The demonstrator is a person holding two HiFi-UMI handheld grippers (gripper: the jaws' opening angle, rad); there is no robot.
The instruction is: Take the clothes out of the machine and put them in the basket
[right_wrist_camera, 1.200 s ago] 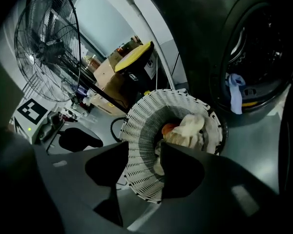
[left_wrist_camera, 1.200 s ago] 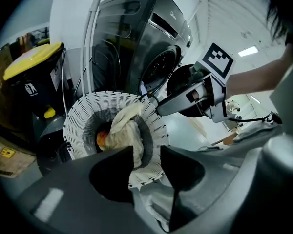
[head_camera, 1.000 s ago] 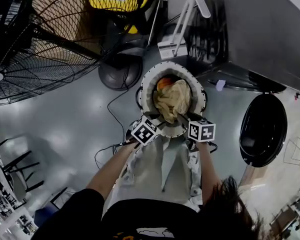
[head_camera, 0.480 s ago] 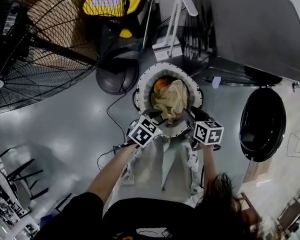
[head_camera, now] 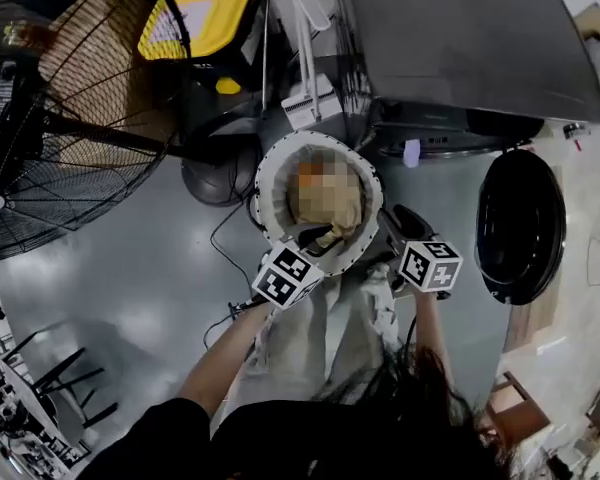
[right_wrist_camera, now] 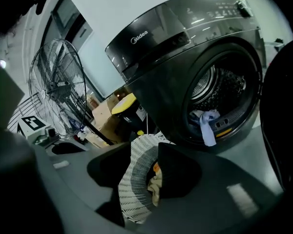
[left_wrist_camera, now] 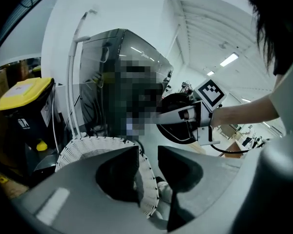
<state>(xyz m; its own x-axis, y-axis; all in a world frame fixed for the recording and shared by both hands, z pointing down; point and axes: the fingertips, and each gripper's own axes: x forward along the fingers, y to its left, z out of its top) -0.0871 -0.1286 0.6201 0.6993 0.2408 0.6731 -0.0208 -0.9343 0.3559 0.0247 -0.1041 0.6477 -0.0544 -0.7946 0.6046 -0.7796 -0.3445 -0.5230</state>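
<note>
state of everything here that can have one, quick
washer door: open
drum: a cloth hangs at its lip
basket: holds clothes
left gripper: open, gripping nothing
right gripper: open, jaws just been closing, gripping nothing

Head view looked steeply down from well above the white woven round basket [head_camera: 263, 203]. Left gripper view sat low, close beside it, facing across its rim. Right gripper view faced past it to the dark grey front-loading washer [right_wrist_camera: 161, 57] behind. All three shared the basket.
</note>
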